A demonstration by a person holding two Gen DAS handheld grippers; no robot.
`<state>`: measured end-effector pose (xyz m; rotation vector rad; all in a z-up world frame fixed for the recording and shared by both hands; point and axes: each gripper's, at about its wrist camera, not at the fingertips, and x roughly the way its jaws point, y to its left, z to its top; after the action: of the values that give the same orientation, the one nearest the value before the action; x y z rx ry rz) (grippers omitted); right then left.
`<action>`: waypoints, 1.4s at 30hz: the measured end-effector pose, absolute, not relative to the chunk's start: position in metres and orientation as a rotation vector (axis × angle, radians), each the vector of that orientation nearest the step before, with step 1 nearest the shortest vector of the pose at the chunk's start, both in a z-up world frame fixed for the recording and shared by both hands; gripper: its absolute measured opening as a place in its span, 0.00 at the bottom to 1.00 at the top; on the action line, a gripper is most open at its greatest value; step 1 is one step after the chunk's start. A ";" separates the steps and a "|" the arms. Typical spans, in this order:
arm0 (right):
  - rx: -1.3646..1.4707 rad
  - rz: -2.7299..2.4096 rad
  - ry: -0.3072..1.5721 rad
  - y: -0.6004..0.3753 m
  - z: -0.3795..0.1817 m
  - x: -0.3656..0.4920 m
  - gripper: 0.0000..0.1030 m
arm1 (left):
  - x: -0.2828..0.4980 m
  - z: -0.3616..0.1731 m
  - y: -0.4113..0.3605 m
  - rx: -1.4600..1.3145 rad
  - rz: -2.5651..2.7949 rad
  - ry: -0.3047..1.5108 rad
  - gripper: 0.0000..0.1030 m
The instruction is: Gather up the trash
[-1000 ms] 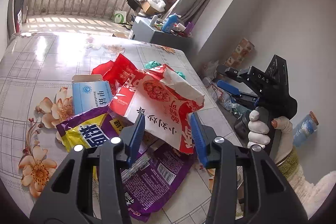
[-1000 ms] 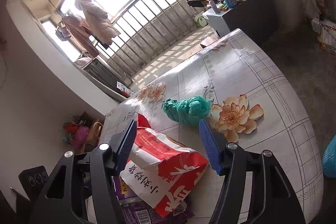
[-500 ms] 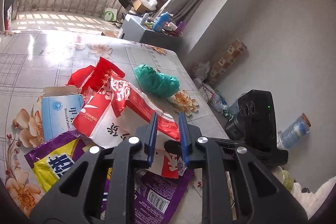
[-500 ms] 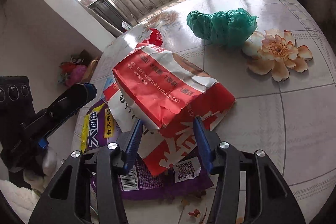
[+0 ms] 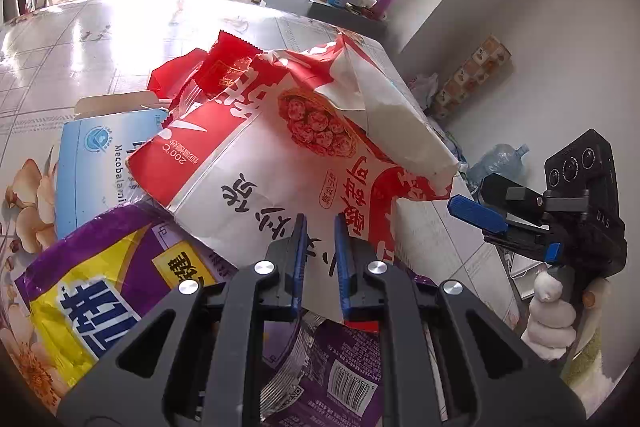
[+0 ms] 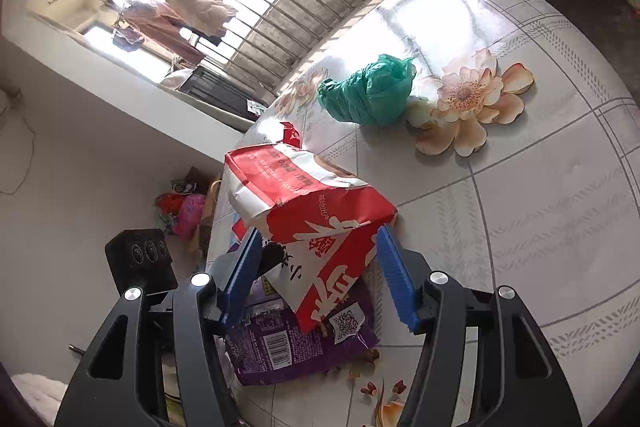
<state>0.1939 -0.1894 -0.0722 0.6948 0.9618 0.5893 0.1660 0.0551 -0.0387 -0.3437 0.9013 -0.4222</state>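
Currently the left gripper (image 5: 319,259) is clamping the lower edge of the red-and-white paper bag (image 5: 288,155), lifting it off the purple wrapper (image 5: 120,291) lying beneath. The right gripper (image 6: 316,275) is gaping wide with the bag's corner between its fingers, probably not touching. A green plastic bag (image 6: 368,91) is sitting further ahead.

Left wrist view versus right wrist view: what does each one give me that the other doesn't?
Only the left wrist view shows the light blue carton, the purple-and-yellow bag and the left gripper pinched on the paper bag's edge. Only the right wrist view shows the green plastic bag and the right gripper open around the paper bag. Both show the red-and-white paper bag and the purple wrapper beneath it.
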 end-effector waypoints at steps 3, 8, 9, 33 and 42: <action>0.735 0.526 0.970 -0.196 -0.078 0.209 0.57 | 0.165 -0.040 0.056 -0.337 -0.421 0.902 0.12; 0.595 0.519 0.962 -0.170 -0.074 0.235 0.56 | 0.161 -0.038 0.054 -0.336 -0.433 0.888 0.12; 0.537 0.519 0.972 -0.160 -0.074 0.237 0.55 | 0.158 -0.036 0.055 -0.338 -0.445 0.880 0.12; 0.865 0.534 1.123 -0.206 -0.105 0.231 0.58 | 0.170 -0.029 0.080 -0.371 -0.366 0.795 0.08; 0.845 0.526 1.199 -0.169 -0.114 0.237 0.58 | 0.171 -0.036 0.089 -0.409 -0.366 0.806 0.00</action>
<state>0.2367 -0.1686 -0.1141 0.8451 1.1986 0.5255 0.1711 0.0892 -0.0357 -0.4092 0.8059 -0.3657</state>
